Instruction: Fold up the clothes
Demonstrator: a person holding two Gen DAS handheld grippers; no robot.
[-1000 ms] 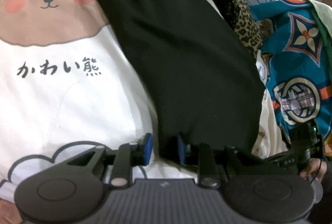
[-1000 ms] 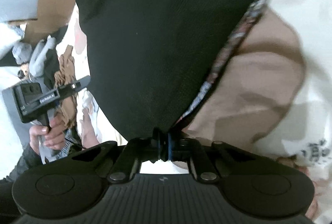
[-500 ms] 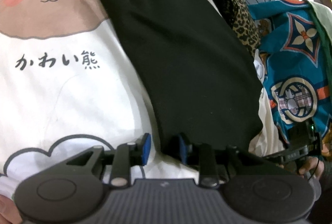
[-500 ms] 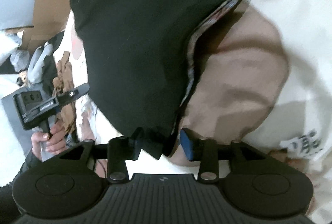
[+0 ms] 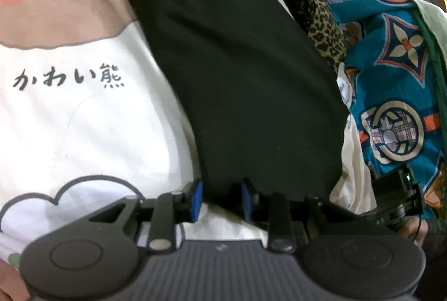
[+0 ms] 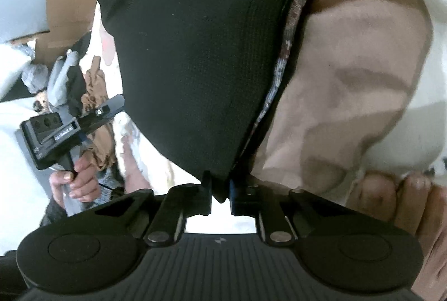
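Left tongs [image 5: 221, 199] sit spread, blue pads either side of the black garment's [image 5: 237, 63] near edge without pinching it. The garment lies stretched across the white bear-print sheet [image 5: 69, 119], a teal patterned cloth [image 5: 396, 83] just beside it. Right tongs [image 6: 220, 190] pinch a corner of that black garment [image 6: 201, 49], nearly pressed together

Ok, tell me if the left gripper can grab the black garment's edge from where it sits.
Probably yes: the left gripper is open, its fingers straddling the black garment hem, nothing between them.
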